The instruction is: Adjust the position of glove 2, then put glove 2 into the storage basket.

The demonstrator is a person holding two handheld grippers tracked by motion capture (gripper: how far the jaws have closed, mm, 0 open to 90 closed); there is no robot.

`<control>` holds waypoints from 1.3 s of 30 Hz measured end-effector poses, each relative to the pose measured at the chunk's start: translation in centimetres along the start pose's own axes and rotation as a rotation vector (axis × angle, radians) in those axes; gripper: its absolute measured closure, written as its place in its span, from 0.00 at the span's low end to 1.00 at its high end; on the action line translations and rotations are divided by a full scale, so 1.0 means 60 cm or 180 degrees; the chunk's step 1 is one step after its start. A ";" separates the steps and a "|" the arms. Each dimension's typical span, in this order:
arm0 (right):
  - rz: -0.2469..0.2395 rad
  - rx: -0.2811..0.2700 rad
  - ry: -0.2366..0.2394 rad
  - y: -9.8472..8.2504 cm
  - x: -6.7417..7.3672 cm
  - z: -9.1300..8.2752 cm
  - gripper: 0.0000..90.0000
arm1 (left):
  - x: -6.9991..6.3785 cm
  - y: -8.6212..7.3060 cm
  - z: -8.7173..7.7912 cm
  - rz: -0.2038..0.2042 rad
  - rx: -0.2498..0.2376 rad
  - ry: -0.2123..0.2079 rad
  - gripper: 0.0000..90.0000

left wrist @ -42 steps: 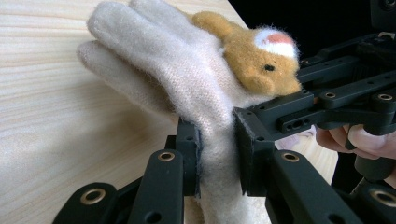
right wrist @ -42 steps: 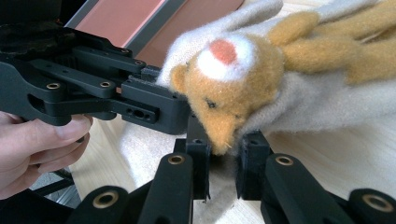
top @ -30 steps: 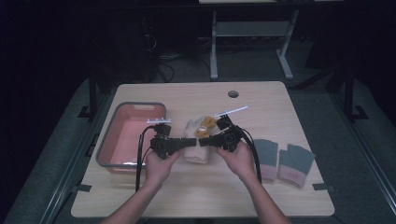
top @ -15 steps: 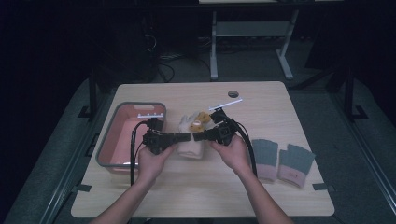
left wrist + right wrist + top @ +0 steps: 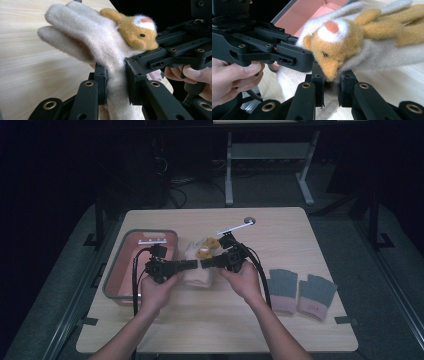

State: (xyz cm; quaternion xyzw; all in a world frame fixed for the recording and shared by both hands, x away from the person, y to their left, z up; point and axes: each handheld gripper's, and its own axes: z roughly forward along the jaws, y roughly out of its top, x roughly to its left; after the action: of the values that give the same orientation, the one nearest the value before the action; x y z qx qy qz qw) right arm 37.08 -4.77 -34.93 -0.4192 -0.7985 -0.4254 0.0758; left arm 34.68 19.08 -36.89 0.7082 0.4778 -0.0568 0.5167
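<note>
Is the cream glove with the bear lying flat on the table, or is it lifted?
Lifted. Both claws pinch the cream glove from opposite sides, and its fingers stick out above the table.

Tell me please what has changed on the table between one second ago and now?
Both grippers, left gripper and right gripper, stay shut on the cream glove with the orange bear on it, and the hands have carried it a little farther up the table and slightly higher. Nothing was let go. The pink tray and the two grey gloves lie where they were.
</note>
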 end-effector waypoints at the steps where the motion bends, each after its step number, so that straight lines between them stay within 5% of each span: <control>1: -0.0005 -0.0009 0.0008 0.001 0.001 0.000 0.87 | 0.002 0.002 -0.003 0.0025 0.0005 -0.0003 0.81; 39: -0.0146 -0.0058 0.0148 0.074 0.058 0.024 0.87 | 0.018 0.043 -0.087 0.0015 -0.0169 0.0055 0.81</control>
State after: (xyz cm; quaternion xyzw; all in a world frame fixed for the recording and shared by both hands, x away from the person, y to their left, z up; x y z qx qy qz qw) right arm 38.44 -0.31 -31.46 -0.3915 -0.8020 -0.4439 0.0808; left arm 35.01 23.84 -33.36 0.6958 0.4819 -0.0367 0.5313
